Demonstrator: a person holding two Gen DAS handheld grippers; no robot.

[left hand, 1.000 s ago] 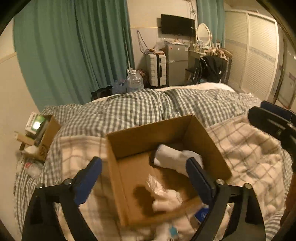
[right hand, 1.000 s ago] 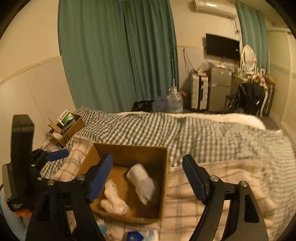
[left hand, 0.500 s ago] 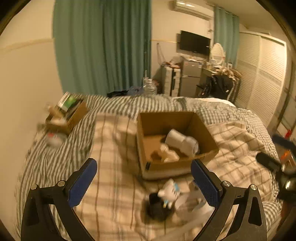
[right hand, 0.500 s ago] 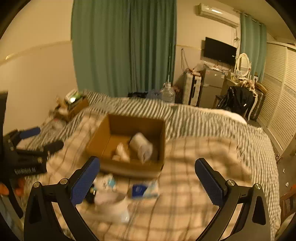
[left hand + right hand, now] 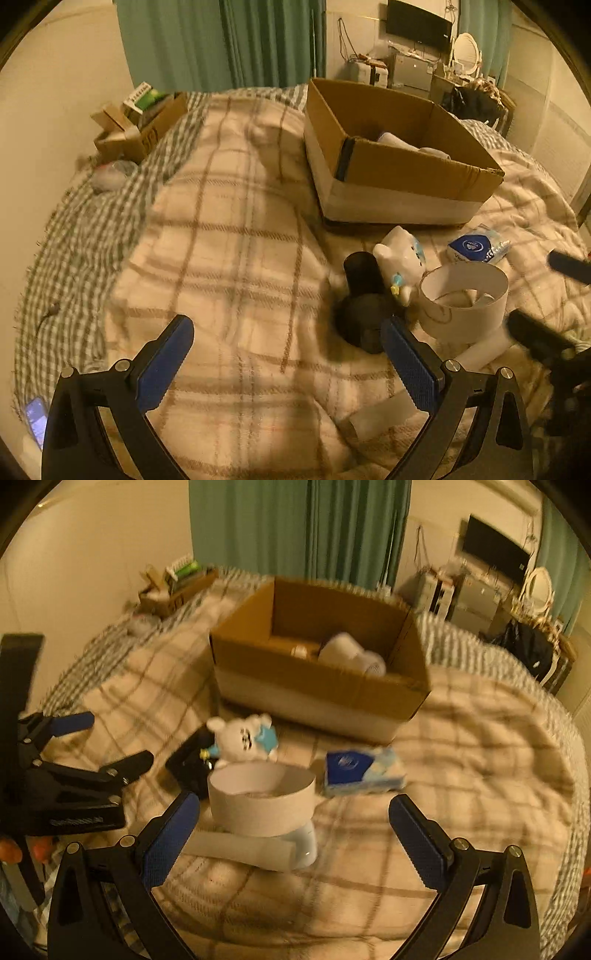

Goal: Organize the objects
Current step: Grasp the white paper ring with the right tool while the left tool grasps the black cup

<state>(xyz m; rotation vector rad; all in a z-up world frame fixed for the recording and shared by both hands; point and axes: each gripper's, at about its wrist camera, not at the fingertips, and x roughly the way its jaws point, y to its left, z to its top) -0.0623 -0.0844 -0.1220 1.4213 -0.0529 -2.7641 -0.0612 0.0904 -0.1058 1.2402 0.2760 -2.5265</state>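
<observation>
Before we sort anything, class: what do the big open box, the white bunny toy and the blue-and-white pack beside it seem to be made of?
Box: brown corrugated cardboard, matte, with folded flaps and a pale band along its base.
Bunny toy: probably plush fabric, with a soft fuzzy outline.
Blue-and-white pack: likely thin plastic film, slightly glossy and crinkled; blur leaves it uncertain.

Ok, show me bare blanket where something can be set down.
Free: blanket left of cardboard box, and right of the tissue pack. Crowded: before the box, around plush toy, black object, paper ring.
</observation>
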